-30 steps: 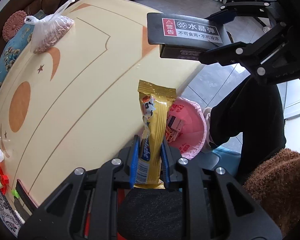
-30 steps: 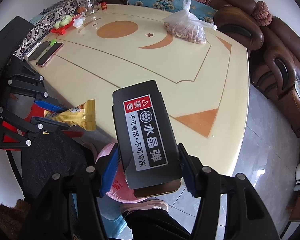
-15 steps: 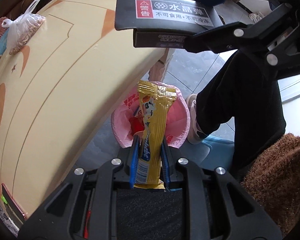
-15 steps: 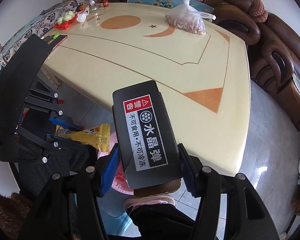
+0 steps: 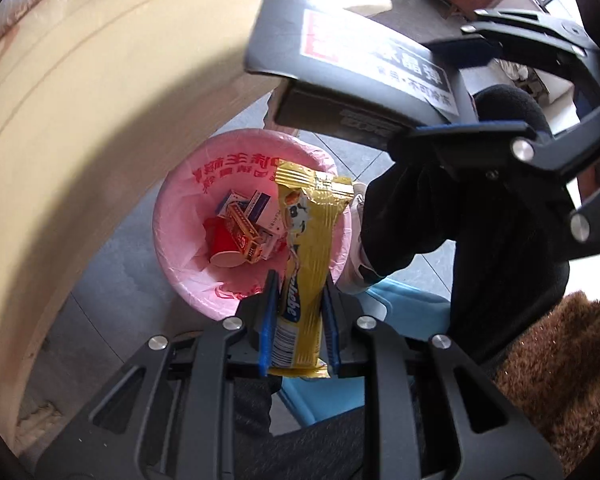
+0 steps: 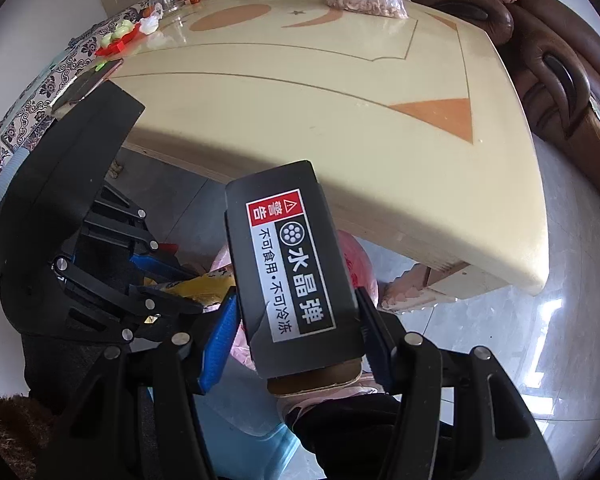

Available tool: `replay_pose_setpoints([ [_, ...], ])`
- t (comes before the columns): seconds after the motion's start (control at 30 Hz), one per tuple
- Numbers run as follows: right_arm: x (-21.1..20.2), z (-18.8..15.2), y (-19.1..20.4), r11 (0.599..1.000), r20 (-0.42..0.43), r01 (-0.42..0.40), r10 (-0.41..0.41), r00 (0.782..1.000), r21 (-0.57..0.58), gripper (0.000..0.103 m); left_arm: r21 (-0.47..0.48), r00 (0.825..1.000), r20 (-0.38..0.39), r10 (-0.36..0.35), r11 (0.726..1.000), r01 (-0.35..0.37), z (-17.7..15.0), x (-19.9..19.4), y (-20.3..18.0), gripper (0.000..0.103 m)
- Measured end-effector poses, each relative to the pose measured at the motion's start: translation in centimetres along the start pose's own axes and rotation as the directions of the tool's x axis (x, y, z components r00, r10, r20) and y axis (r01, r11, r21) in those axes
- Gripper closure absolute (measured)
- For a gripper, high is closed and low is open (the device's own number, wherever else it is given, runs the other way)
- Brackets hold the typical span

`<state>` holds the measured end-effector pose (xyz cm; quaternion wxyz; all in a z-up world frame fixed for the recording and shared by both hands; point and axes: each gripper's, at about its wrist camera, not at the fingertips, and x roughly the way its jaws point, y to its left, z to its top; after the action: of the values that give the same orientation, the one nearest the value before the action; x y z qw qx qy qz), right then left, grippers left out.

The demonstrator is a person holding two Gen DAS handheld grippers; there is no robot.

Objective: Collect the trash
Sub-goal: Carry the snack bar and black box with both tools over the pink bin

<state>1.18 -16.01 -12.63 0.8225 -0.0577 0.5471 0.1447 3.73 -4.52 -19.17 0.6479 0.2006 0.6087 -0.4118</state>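
Now, step in hand: both loads were over the bin, judged ready for the drop.
Left gripper (image 5: pixel 298 316): clamped on the yellow snack wrapper (image 5: pixel 306 248), which stuck out ahead of the jaws and hung above the near-right part of the opening.
Right gripper (image 6: pixel 298 344): closed on the black box (image 6: pixel 290 264), held higher and to the right of the wrapper, partly past the rim.
Pink-lined bin (image 5: pixel 180 184): on the floor beside the cream table (image 6: pixel 340 92); a red cup (image 5: pixel 222 244) and small cartons (image 5: pixel 246 220) lay inside.
Doing it well: I'd say release the wrapper first, since it sat squarely over the liner.
Box advice: probably bring it nearer the middle before letting go.
Risk: the box looked wide against the opening, so an off-centre drop could catch the rim.
Nearby: a person's dark trouser leg (image 5: pixel 480 240) stood just right of the bin.
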Motion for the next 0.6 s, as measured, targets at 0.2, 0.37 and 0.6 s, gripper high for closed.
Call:
replay_pose_setpoints([
  [0.2,3.2,-1.5,-1.2,0.996,-0.002,0.003,-0.003,1.0,0.087,0.047,-0.108,1.0,0.006,-0.017,0.994,0.017,-0.7,3.4,1.8,0.082],
  [0.37,6.4,-2.7,-2.5,0.985,-0.023,0.006,-0.002,1.0,0.175,0.047,-0.228,0.999,-0.014,-0.045,0.973,0.041,-1.3,7.0,3.6,0.082],
  [0.6,12.0,-4.1,-4.0,0.965,-0.072,0.013,0.006,0.997,0.261,0.047,-0.336,0.997,-0.05,-0.059,0.941,0.038,-0.7,10.8,4.7,0.082],
])
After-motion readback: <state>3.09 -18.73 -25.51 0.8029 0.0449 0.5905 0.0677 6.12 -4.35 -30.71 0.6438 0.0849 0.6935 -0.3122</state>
